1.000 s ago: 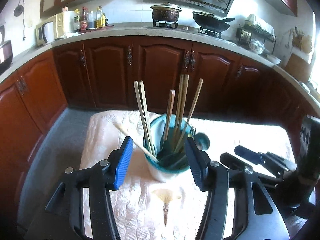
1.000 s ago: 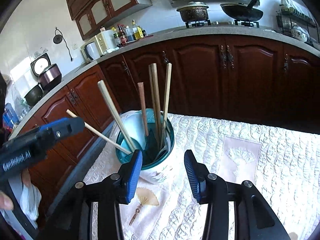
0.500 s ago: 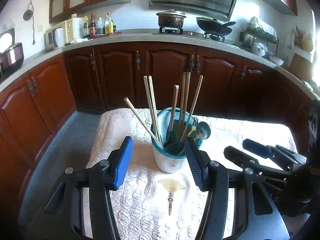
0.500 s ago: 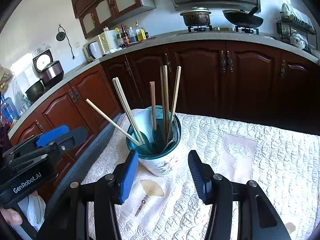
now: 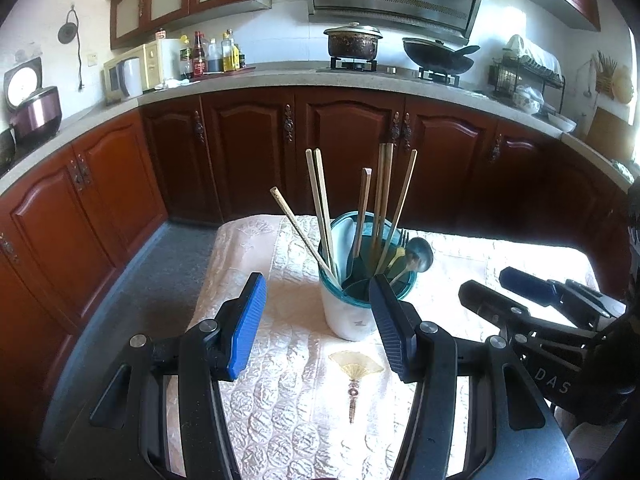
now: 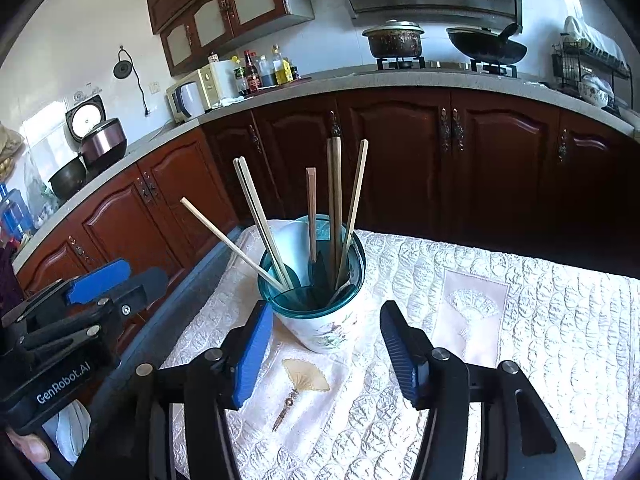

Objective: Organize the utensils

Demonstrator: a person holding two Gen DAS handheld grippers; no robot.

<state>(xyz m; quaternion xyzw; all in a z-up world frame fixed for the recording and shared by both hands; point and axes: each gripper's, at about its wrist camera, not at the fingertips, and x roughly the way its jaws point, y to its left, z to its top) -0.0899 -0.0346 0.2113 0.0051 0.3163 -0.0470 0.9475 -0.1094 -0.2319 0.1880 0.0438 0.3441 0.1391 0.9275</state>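
A white utensil holder with a teal rim (image 5: pixel 347 316) (image 6: pixel 324 328) stands on the quilted table. Several wooden chopsticks (image 5: pixel 320 200) (image 6: pixel 256 204) stand in it, one leaning far left. A spoon (image 5: pixel 418 254) and a fork stick out on its right side in the left wrist view. My left gripper (image 5: pixel 318 322) is open and empty, just in front of the holder. My right gripper (image 6: pixel 326 346) is open and empty, also just in front of it. Each gripper shows in the other's view: the right one (image 5: pixel 532 300), the left one (image 6: pixel 100 288).
The table wears a cream quilted cloth (image 5: pixel 296 420) (image 6: pixel 520 340) with a fan motif. Its left edge drops to a grey floor (image 5: pixel 132 304). Dark wood cabinets (image 5: pixel 344 152) run behind, under a counter with a pot, a wok and bottles.
Both grippers have pulled back and up from the holder, which now looks smaller and farther. The chopsticks stand as before. Both grippers stay open.
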